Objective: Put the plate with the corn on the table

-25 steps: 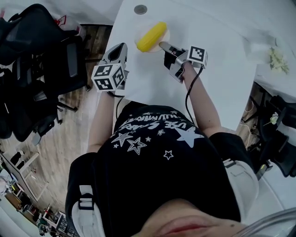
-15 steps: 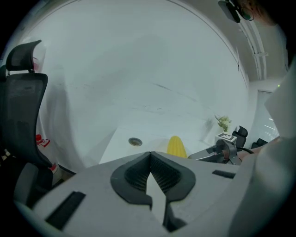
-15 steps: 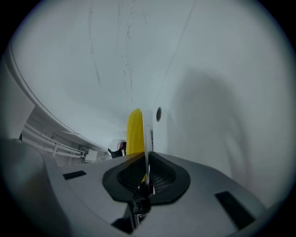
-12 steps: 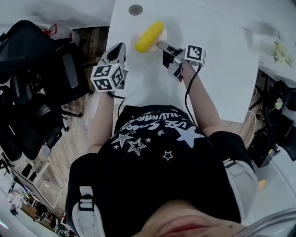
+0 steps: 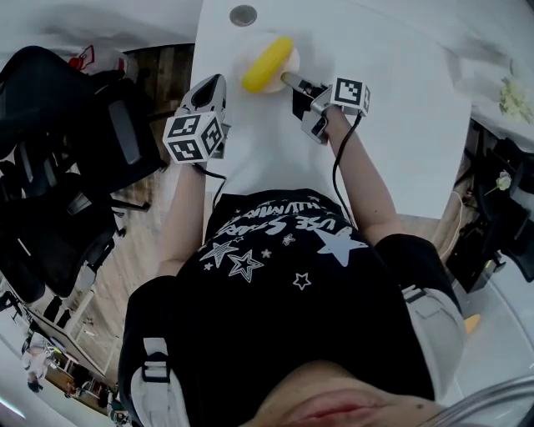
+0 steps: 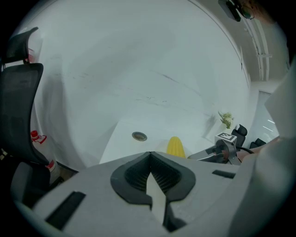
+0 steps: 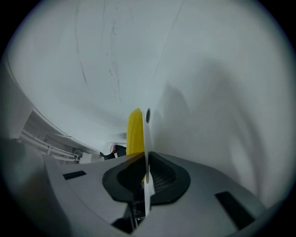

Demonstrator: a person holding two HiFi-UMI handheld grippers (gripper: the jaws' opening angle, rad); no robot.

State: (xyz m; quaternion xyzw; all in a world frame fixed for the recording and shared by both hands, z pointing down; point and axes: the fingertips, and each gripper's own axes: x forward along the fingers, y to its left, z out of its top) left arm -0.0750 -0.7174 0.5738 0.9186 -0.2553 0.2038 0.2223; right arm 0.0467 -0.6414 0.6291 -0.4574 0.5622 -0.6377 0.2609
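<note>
A yellow corn cob (image 5: 267, 64) lies on a small pale plate (image 5: 291, 57) over the far left part of the white table (image 5: 392, 125). My right gripper (image 5: 288, 80) is shut on the plate's near rim. In the right gripper view the rim (image 7: 148, 136) runs edge-on between the pads of the right gripper (image 7: 147, 172), with the corn (image 7: 134, 132) beside it. I cannot tell whether the plate touches the table. My left gripper (image 5: 210, 90) hovers shut and empty at the table's left edge, left of the plate. The left gripper view shows the left gripper (image 6: 149, 159), the corn (image 6: 175, 146) and the right gripper (image 6: 217, 150).
A round grey grommet (image 5: 243, 15) sits in the table beyond the plate. Black office chairs (image 5: 58, 150) stand on the floor to the left. Small green and white items (image 5: 509, 92) lie on another surface at the far right.
Both grippers and the plate with the corn have drifted slightly up and left in the head view. The right gripper's hold on the rim is unchanged.
</note>
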